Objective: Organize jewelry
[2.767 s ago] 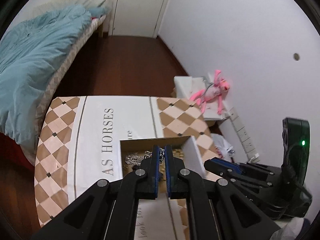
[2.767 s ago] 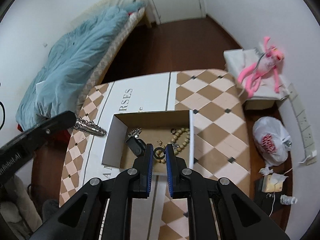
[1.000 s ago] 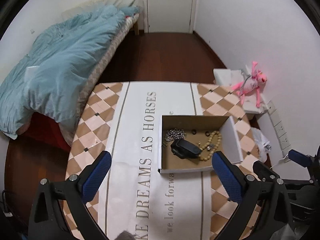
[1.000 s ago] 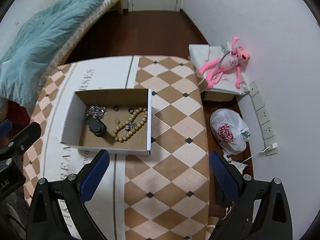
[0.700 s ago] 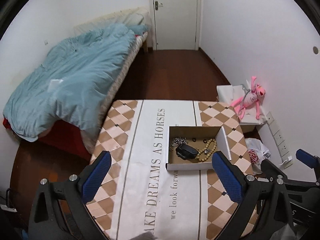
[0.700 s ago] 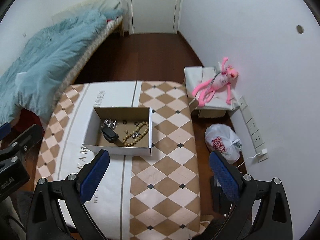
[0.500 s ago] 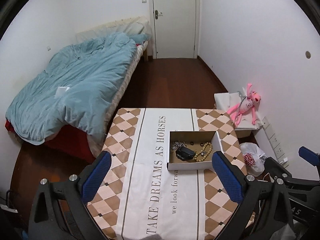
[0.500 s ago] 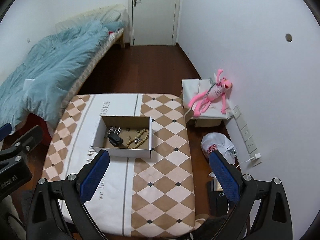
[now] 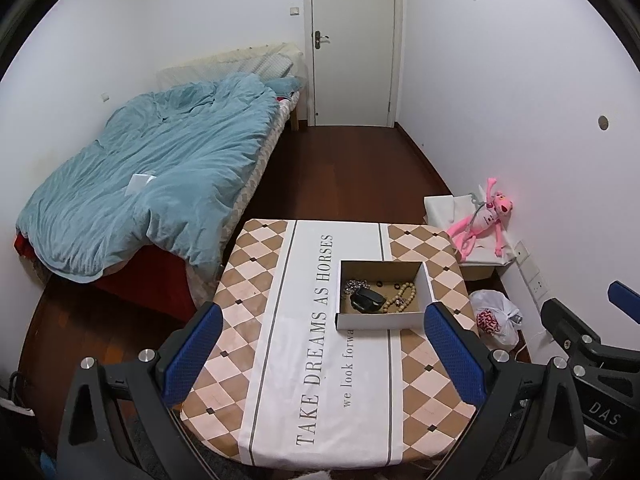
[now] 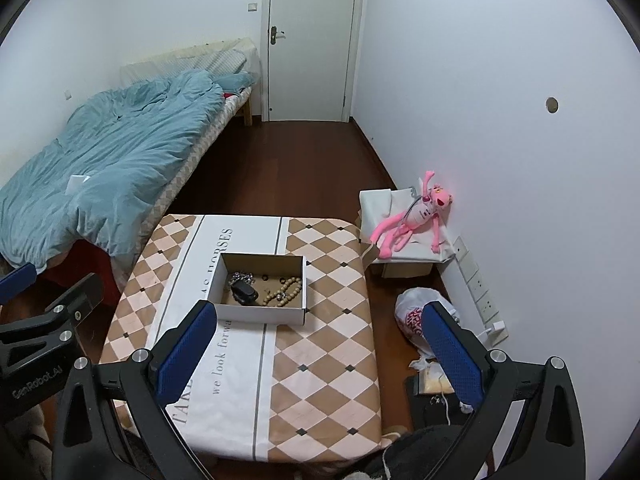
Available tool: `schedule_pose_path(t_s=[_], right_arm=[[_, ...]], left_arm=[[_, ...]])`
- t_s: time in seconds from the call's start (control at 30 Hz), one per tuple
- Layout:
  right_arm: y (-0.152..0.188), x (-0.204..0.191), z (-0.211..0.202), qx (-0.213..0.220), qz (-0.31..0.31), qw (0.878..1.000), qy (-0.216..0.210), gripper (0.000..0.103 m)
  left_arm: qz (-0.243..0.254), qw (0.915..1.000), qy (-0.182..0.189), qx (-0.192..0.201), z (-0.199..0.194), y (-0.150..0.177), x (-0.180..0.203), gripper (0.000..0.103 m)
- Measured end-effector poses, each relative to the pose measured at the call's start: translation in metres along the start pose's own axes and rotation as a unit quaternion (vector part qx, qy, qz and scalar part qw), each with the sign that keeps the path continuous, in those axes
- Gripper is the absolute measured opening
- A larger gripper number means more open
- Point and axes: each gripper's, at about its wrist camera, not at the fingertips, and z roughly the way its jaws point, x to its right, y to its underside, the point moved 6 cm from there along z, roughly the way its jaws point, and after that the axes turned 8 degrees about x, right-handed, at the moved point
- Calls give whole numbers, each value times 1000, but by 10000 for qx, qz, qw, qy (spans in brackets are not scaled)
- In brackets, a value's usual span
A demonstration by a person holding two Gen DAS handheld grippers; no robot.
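Both grippers, left gripper (image 9: 324,354) and right gripper (image 10: 316,350), gape wide, empty, high above the rectangular cardboard box (image 9: 380,323) holding round wooden beads (image 9: 404,295) and a silvery chain (image 9: 354,286).

Both wrist views: high, well back from the table (image 9: 328,360), facing down toward the far door (image 10: 312,40); shared: table, box (image 10: 260,312), bed (image 9: 152,184).

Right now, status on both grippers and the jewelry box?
Left gripper open, empty, high above the table. Right gripper open, empty. Box on table, holding beads, chain, black case. Nothing blocking.
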Motion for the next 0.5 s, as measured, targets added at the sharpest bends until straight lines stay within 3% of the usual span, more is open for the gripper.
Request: schedule_pose_path(t_s=[0.5], right_arm=[[-8, 8, 32, -289, 47, 9996, 34, 103]], left_arm=[[15, 9992, 117, -369, 23, -2, 12, 103]])
